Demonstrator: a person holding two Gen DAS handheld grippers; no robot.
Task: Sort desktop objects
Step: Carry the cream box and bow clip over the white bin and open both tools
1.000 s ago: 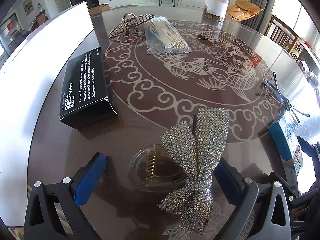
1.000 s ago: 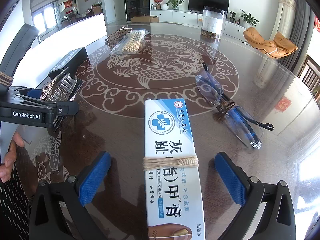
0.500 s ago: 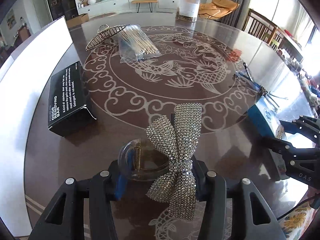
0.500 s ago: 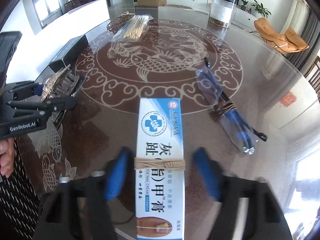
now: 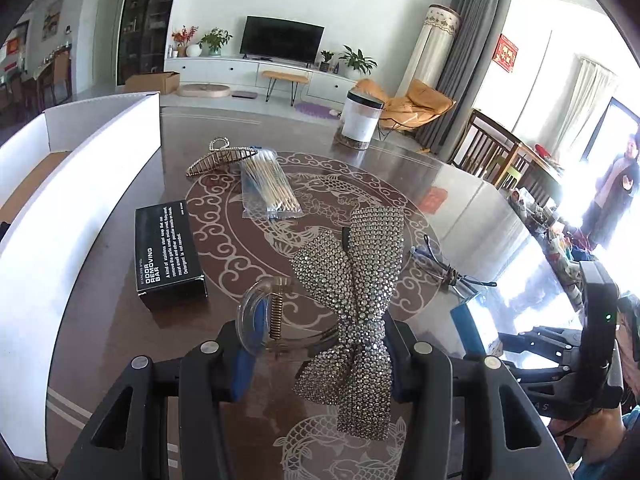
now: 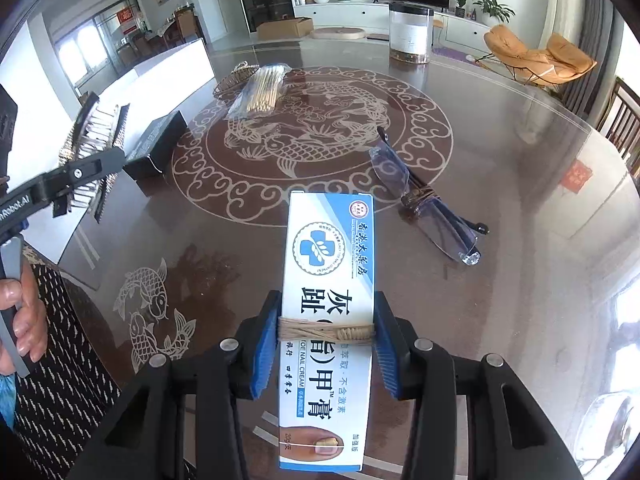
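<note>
My left gripper (image 5: 316, 344) is shut on a rhinestone bow hair clip (image 5: 360, 280) with a clear claw body (image 5: 256, 320), held tilted above the round table (image 5: 460, 200). My right gripper (image 6: 326, 344) is shut on a white and blue nail cream box (image 6: 328, 264) bound with a rubber band, also off the tabletop. In the right wrist view the left gripper (image 6: 80, 172) shows at the left edge with the hair clip (image 6: 96, 136) in it. The left wrist view catches the cream box (image 5: 472, 320) at the right.
On the table lie a black odor bar box (image 5: 168, 248), a bag of cotton swabs (image 5: 268, 188), a gold hair claw (image 5: 220, 158), folded glasses (image 6: 424, 200) and a clear jar (image 5: 360, 124). A long white open box (image 5: 80, 184) runs along the left edge.
Both grippers went from open around their objects on the table to shut on them. Both have since risen, and the hair clip and the cream box have come up with them.
</note>
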